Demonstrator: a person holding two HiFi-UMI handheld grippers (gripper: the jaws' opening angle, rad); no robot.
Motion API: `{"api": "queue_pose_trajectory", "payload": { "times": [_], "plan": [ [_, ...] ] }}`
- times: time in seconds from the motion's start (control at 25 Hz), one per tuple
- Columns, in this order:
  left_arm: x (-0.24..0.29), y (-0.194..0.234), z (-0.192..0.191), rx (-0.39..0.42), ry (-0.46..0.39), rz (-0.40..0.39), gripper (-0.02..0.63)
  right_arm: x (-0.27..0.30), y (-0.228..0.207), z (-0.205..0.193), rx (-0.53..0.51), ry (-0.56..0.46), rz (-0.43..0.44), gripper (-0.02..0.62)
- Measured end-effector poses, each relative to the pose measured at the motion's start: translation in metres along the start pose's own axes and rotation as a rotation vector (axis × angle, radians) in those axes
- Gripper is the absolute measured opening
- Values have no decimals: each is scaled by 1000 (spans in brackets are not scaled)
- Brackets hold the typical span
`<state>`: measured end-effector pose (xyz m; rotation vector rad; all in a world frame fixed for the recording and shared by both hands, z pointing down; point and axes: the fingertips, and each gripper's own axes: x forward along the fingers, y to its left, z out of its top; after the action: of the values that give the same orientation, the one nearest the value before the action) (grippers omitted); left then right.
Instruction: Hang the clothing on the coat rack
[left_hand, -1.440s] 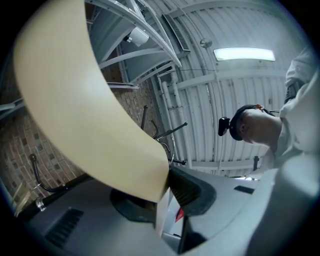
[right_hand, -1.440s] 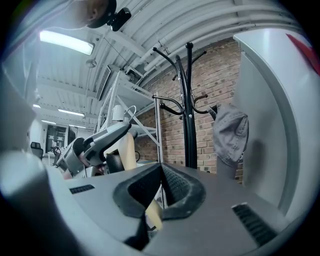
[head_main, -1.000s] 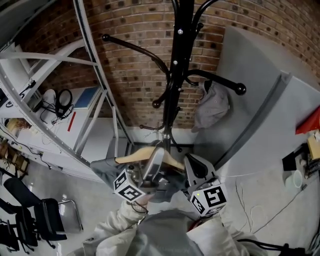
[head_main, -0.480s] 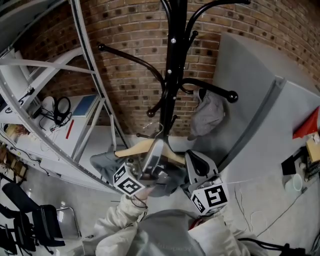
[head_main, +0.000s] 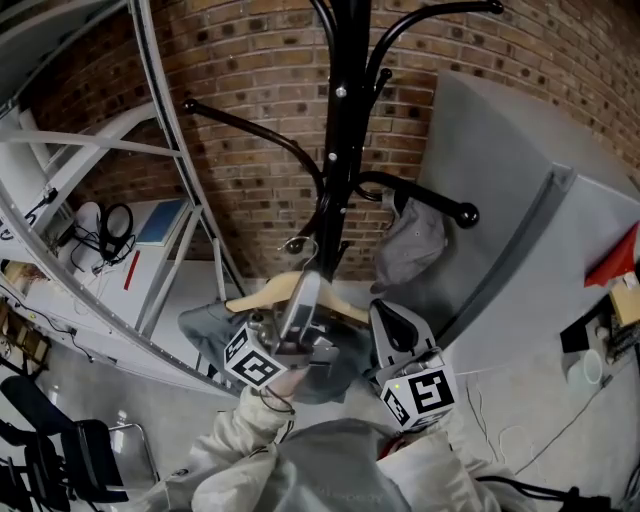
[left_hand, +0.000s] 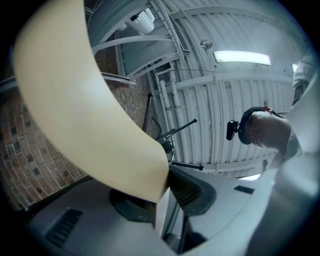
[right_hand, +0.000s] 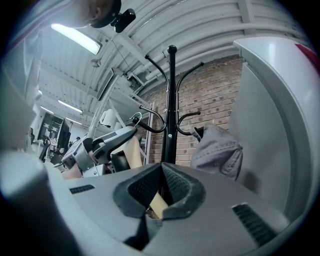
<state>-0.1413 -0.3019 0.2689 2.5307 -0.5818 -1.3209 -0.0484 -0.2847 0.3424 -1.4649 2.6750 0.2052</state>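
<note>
A black coat rack (head_main: 343, 130) stands against the brick wall; it also shows in the right gripper view as the coat rack (right_hand: 171, 110). Both grippers hold a wooden hanger (head_main: 262, 293) carrying grey clothing (head_main: 205, 325). The hanger's metal hook (head_main: 298, 246) is close in front of the pole, below the rack's arms. My left gripper (head_main: 306, 288) is shut on the hanger (left_hand: 85, 110) near its middle, and the left gripper (left_hand: 167, 182) sees it as a broad cream band. My right gripper (head_main: 385, 318) is shut on the hanger's right arm; a cream piece sits between the pads of the right gripper (right_hand: 160, 189).
A grey garment (head_main: 415, 240) hangs from one rack arm on the right. A slanted metal shelving frame (head_main: 170, 150) fills the left, with headphones (head_main: 120, 215) on a shelf. A large grey panel (head_main: 500, 200) leans on the right. A chair (head_main: 90, 450) stands at the lower left.
Both grippers have carried the hanger a little upward and nearer the rack pole. Their grips look unchanged.
</note>
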Motion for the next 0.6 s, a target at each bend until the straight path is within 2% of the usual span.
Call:
{"api": "queue_pose_trajectory", "payload": {
  "times": [0.6],
  "plan": [
    [9, 53, -13, -54, 11, 55, 91, 10, -25, -15, 31, 41, -52, 25]
  ]
}}
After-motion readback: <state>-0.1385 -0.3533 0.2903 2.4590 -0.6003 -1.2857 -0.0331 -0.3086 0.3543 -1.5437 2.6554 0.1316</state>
